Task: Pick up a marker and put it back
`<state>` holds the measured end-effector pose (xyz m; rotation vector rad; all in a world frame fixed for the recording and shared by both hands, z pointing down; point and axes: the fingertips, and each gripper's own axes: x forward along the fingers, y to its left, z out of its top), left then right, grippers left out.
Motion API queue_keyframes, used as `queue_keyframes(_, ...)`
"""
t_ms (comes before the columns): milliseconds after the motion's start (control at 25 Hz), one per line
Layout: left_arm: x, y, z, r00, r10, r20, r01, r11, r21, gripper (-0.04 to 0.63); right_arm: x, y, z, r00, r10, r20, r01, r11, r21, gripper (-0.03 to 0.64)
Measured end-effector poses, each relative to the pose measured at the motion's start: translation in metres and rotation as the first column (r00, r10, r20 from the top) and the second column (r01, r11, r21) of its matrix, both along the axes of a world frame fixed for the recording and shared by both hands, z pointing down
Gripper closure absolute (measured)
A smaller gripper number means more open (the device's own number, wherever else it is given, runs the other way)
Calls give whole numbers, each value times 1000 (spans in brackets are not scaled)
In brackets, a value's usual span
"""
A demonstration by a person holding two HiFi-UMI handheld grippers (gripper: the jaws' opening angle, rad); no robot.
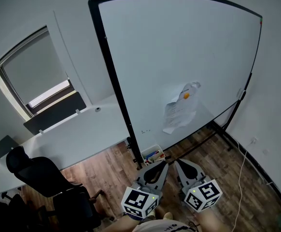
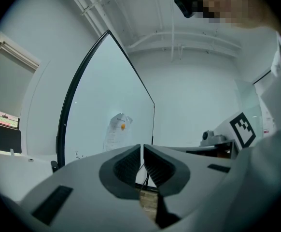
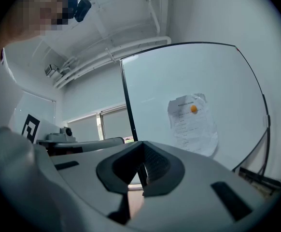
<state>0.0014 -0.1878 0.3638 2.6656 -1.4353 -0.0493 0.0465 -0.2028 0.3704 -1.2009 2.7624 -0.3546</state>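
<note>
Both grippers empty, markers sitting in their box by the whiteboard

So the left gripper had its jaws pretty much together, just a thin slit between the pads and nothing in it, and the right gripper was closed up with nothing held either. Both were side by side, low down, pointing level at the whiteboard. The markers were lying in a little white box on the wooden floor at the foot of the board's black frame, just past the left gripper's tips, not touched by either one. A crumpled paper hung on the board under an orange magnet. A white desk and a black chair were off to the left.
</note>
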Motion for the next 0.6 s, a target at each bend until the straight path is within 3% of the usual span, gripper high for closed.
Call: queue_keyframes(600,-1,-7,3,1000,-4,8,4,1000,-1,566,-2,-6,0,1000,-2,-4,2,1000,6,604)
